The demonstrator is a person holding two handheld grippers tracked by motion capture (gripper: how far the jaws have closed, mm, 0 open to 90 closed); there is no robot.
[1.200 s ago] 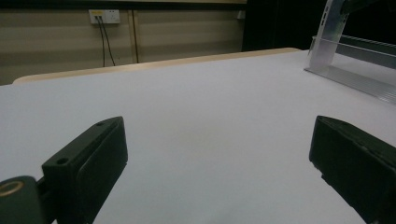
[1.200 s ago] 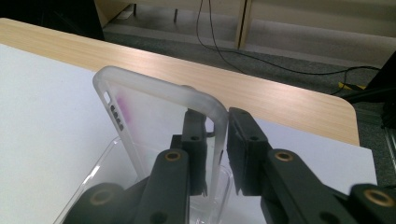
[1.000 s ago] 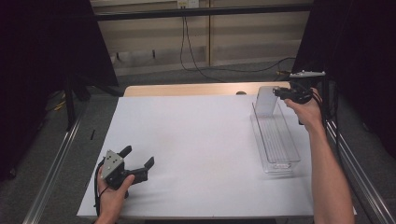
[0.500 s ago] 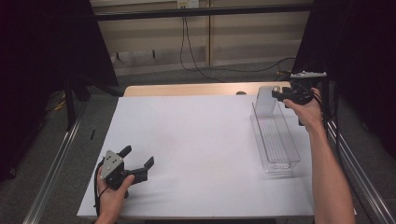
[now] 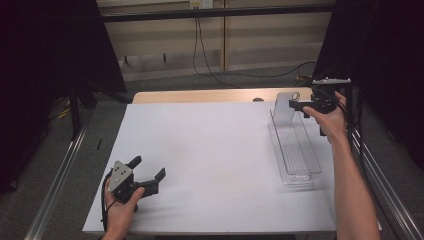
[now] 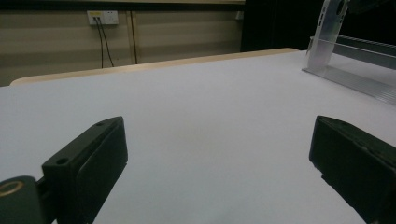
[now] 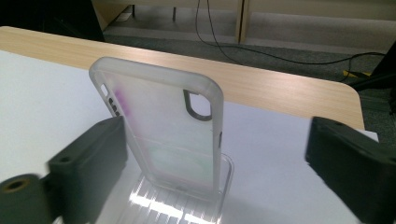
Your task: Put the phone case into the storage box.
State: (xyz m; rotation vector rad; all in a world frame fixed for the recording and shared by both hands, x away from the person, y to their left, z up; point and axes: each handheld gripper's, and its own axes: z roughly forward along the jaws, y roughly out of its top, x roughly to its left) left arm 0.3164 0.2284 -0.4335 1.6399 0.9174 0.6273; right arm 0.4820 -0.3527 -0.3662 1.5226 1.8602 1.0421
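A clear phone case [image 7: 163, 135] stands on end, leaning slightly, at the far end of a clear ribbed tray [image 5: 295, 155] at the table's right. My right gripper [image 7: 217, 140] is level with it. Its jaws have just been opening and now stand wide on either side of the case without pressing on it. In the high view the right gripper [image 5: 295, 103] points left at the phone case [image 5: 284, 107]. My left gripper [image 5: 148, 168] rests open on the white table near the front left, nothing between its jaws. The left gripper view shows the tray [image 6: 355, 79] and case [image 6: 327, 23] far off.
The white mat [image 5: 210, 150] covers a wooden table [image 5: 200, 96]. Black metal rails [image 5: 55, 180] run along both sides. Cables [image 5: 205, 55] hang down the far wall, and dark curtains [image 5: 50, 50] flank the table.
The right gripper's jaws have opened off the phone case, which stays standing in the tray. Neither hand has shifted.
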